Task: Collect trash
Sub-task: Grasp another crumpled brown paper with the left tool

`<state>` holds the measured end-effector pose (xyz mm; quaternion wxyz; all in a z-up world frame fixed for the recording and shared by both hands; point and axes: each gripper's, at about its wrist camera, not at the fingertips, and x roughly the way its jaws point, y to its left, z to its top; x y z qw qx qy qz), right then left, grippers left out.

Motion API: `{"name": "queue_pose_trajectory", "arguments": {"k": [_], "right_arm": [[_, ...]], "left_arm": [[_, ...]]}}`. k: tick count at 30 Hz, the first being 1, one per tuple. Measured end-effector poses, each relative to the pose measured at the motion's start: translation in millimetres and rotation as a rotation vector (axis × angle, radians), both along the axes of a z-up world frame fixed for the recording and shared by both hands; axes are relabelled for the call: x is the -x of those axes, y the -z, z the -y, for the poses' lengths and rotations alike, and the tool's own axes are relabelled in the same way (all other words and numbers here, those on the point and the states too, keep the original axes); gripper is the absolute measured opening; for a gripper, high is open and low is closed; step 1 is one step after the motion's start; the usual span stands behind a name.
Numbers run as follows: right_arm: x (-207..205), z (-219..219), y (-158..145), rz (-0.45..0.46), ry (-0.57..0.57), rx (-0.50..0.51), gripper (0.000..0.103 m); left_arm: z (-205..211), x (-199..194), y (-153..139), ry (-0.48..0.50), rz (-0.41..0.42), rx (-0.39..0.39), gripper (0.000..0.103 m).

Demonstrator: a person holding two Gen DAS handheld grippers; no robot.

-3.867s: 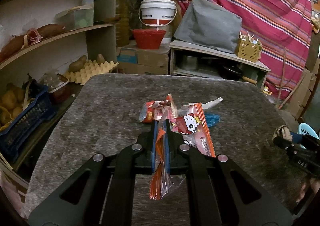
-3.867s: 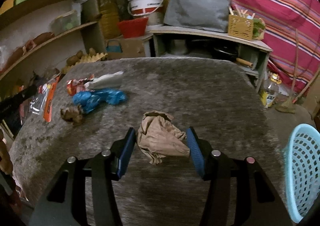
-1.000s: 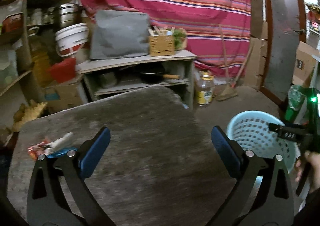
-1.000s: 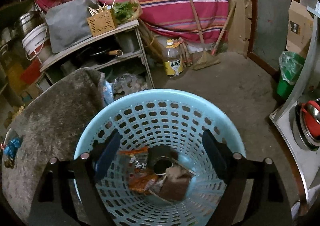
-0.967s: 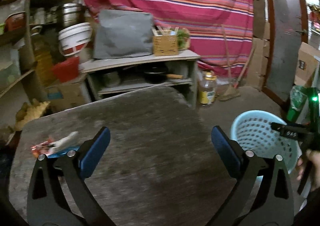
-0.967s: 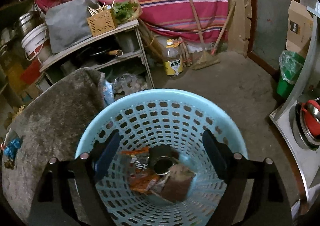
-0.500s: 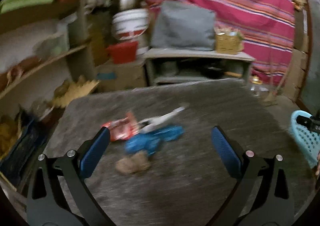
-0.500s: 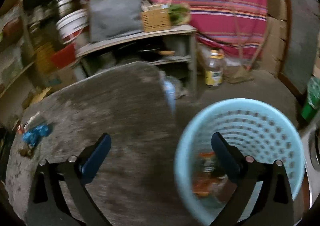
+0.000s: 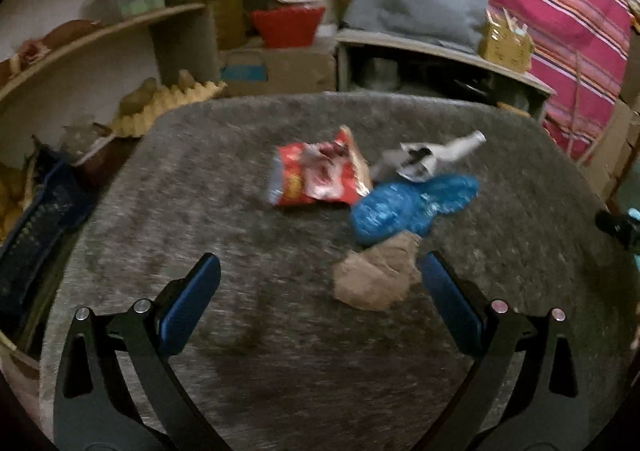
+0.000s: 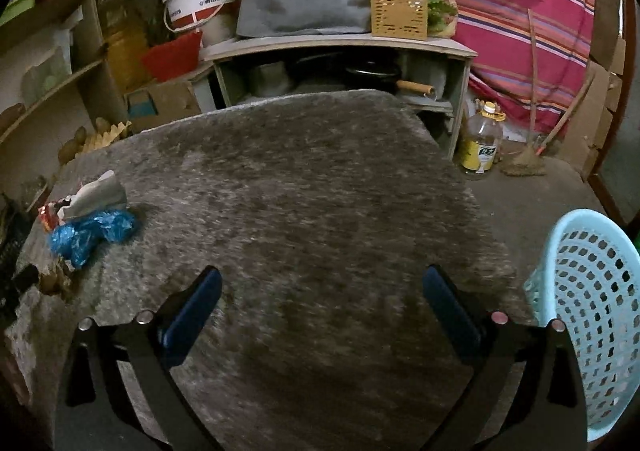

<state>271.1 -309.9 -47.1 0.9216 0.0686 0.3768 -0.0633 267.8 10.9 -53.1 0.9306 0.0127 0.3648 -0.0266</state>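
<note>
Gaping empty: left hand-held gripper (image 9: 320, 283) | right hand-held gripper (image 10: 322, 291) spread too | basket (image 10: 592, 315) contents hidden

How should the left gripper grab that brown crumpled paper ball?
Judging by its pose, straight from above. The brown crumpled paper lies loose on the gray table, just inside the right finger of the open left gripper. Pinch the raised middle hump across its narrower width; the blue plastic bag touches its far edge, so stay on the near side.
</note>
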Motion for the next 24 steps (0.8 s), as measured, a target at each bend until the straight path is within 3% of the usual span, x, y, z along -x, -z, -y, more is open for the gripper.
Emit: {"name": "queue_pose_trajectory", "arguments": {"k": [3,7,10,18,24], "right_arm": [[-2.6,-5.0,0.4,0.0,-0.007,0.019,0.098],[-3.7,-9.2,-0.4,0.005,0.004,0.047,0.098],[-5.4,-11.7,0.1,0.003,-0.002,0.034,0.098],[-9.9,-42.1,-3.1,0.02,-0.067,0.041,0.098],[-16.1,-91.3,-3.1,0.019,-0.159,0.041,0.098]], "left_arm": [[11.9,-2.6,5.1,0.027,-0.002,-0.017,0.095],[19.5,-14.1,17.9,0.075,-0.063,-0.004,0.064],[24.2,-14.6,23.6,0.111,-0.076,0.015,0.048],[15.2,10.2,0.6,0.116,-0.002,-0.012,0.047],[-20.3,18.4,-21.4,0.023,0.074,-0.054,0.047]]}}
